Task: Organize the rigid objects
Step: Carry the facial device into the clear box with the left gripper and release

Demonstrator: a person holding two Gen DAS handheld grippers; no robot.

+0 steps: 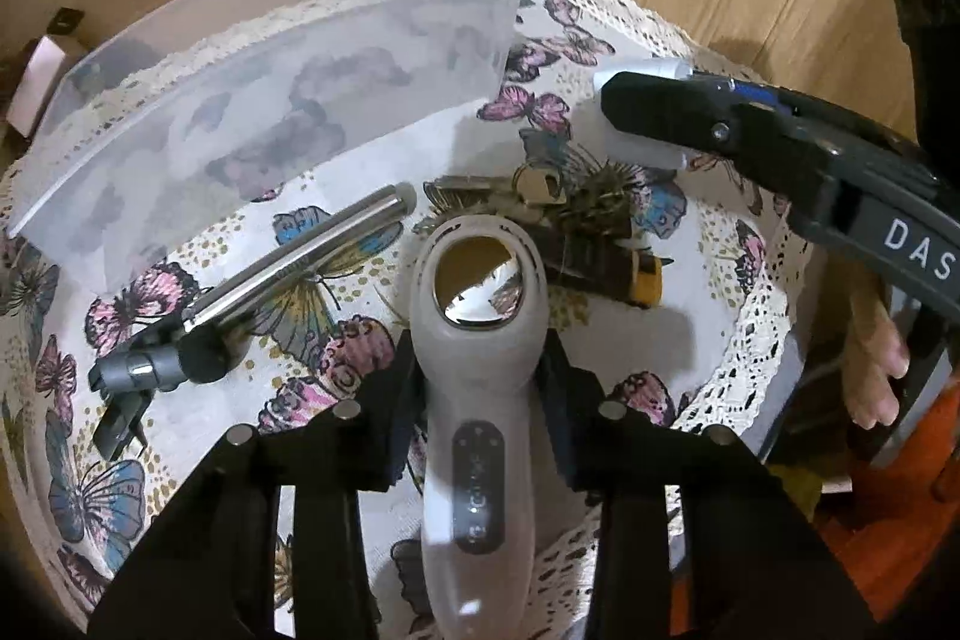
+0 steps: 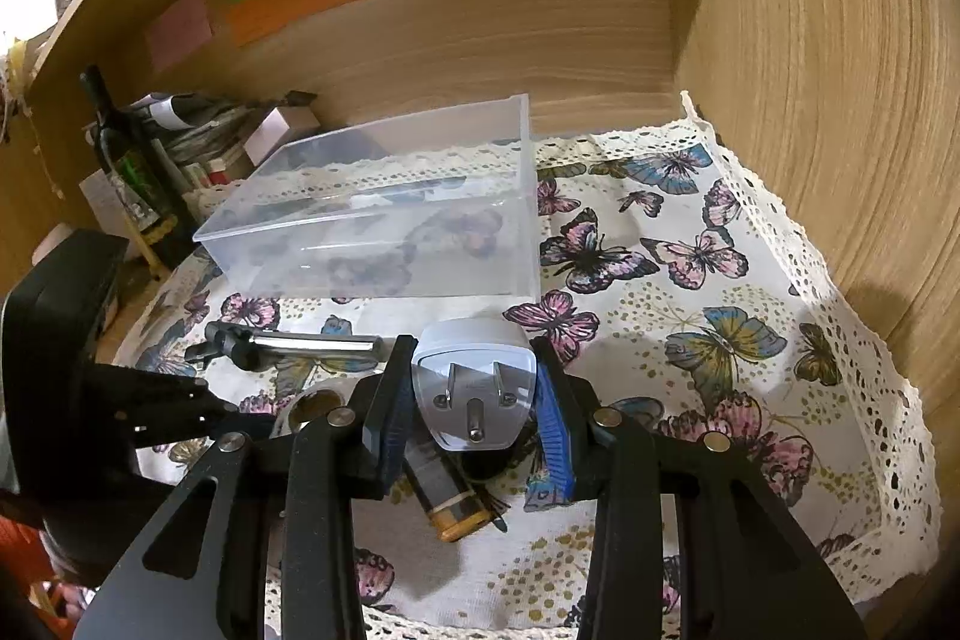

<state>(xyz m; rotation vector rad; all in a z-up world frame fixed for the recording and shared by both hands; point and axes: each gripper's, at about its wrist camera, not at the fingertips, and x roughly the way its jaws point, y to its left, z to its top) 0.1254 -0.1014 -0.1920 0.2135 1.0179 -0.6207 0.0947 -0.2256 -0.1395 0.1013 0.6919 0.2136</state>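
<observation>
Clamped between the black fingers of the left claw [image 1: 480, 394] is a white handheld device [image 1: 474, 430] with a mirror-like oval window at its head and a dark strip of buttons on its handle; both jaws press the sides of its neck, and its head reaches forward over the butterfly-print cloth [image 1: 708, 280] that covers the tabletop. Just beyond the head lies a bunch of keys [image 1: 540, 196] tangled with a brown and yellow fob [image 1: 606, 265]. Left of the device, a metal rod on a grey and black mount [image 1: 252, 280] lies flat on the cloth, pointing diagonally toward the keys. Behind it stands a clear plastic box [image 1: 270, 100], open at the top, its near wall just past the tip of the rod. On the right side of the left wrist view, the right claw [image 1: 648, 112] holds something white above the cloth. From the right wrist view, the right claw [image 2: 474, 400] is closed on a white plug adapter [image 2: 474, 382], its jaws against the two sides and its three metal prongs facing the camera. Below the adapter lies the brown and yellow fob [image 2: 450, 496], and the rod [image 2: 288, 343] is further left, in front of the box [image 2: 384, 220]. Lace edging [image 2: 840, 316] borders the cloth against a wooden wall [image 2: 840, 70]. A dark bottle [image 2: 129, 166] stands left of the box.
</observation>
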